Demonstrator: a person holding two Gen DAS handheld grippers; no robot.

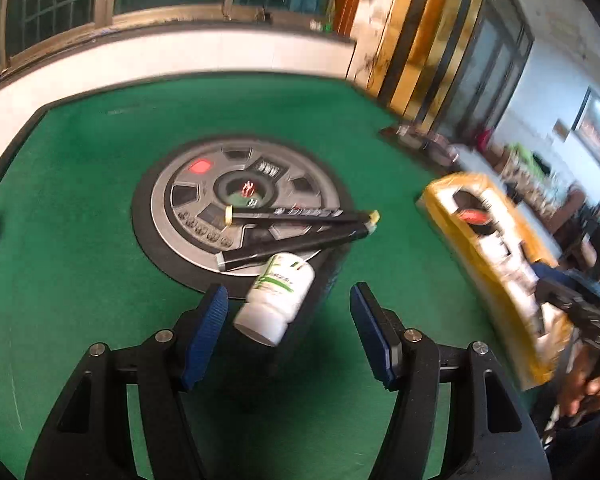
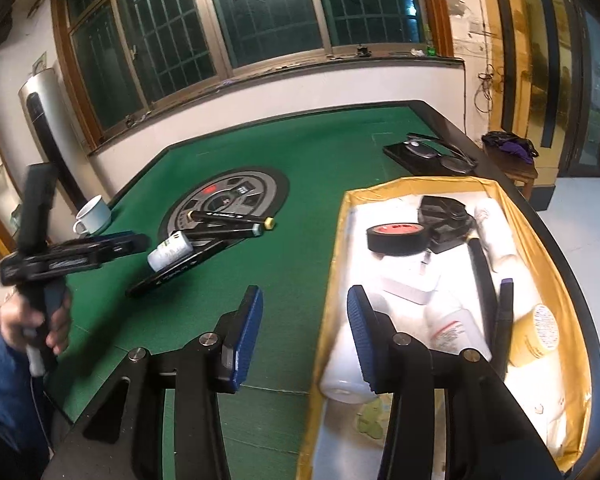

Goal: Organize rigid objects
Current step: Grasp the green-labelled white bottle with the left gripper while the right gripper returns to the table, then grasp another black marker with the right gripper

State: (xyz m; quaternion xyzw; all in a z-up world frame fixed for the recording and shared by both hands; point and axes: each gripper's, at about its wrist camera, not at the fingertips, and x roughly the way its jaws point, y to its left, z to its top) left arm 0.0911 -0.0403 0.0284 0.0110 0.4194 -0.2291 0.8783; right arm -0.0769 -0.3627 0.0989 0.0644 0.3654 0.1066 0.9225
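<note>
Right wrist alone shows mug (image 2: 94,213), tape roll (image 2: 396,237) in tray (image 2: 336,264)

Left gripper (image 1: 288,300) gapes around a seemingly untouched white bottle (image 1: 276,298).

The left wrist view looks steeply down along its fingers at the green table (image 1: 80,200), close above a white bottle (image 1: 276,298) and black markers (image 1: 300,224). The right wrist view sits farther back, facing the yellow-rimmed tray (image 2: 340,240) at lower right. Both share the round centre panel (image 2: 236,196), bottle and markers.
</note>
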